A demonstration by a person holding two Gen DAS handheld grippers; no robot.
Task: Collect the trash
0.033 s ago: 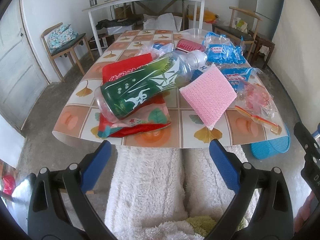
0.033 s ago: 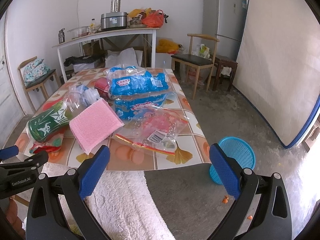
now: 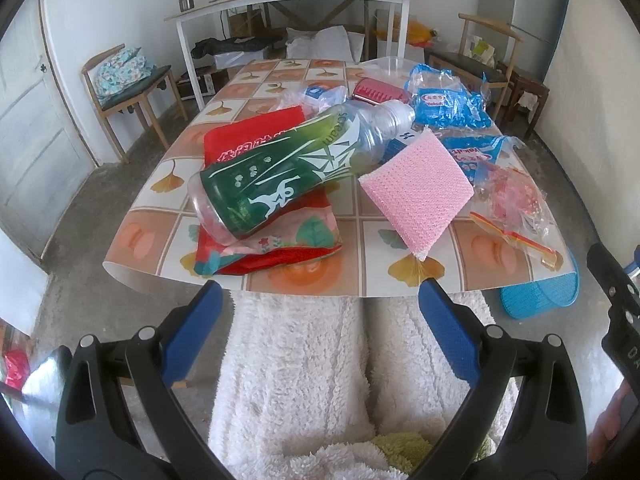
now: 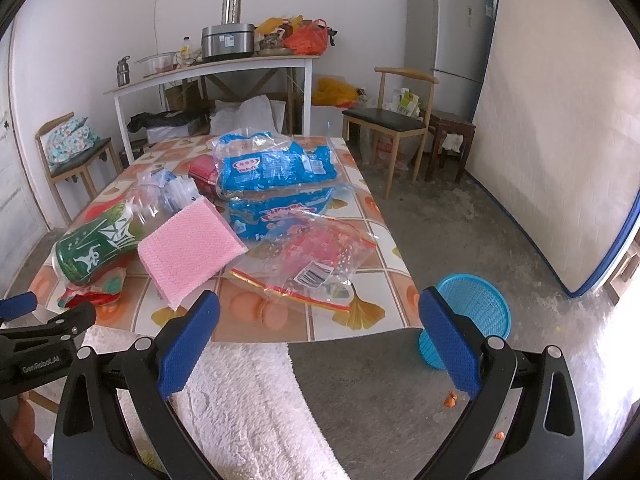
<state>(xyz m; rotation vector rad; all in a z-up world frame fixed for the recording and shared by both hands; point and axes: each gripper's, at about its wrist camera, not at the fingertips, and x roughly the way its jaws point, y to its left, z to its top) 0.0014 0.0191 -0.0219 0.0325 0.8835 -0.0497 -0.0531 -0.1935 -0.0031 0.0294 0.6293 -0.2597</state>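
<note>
An empty plastic bottle [image 3: 296, 176] with a green label lies on its side on red folded packets [image 3: 256, 140] at the near left of the tiled table [image 3: 160, 232]. A pink textured pad [image 3: 416, 192] leans beside it. Blue snack bags [image 4: 276, 168] and a clear bag with red contents [image 4: 316, 260] lie to the right. On the floor past the table's right corner stands a blue mesh basket [image 4: 472, 316]. My left gripper [image 3: 320, 294] and right gripper [image 4: 320, 298] both hover open and hold nothing, short of the table's near edge.
A person's legs in white fleece [image 3: 312, 380] fill the space under both grippers. Wooden chairs [image 4: 396, 120] stand left and right of the table, a white side table [image 4: 216, 68] with pots behind it. A fridge [image 4: 448, 28] and a mattress [image 4: 560, 128] line the right wall.
</note>
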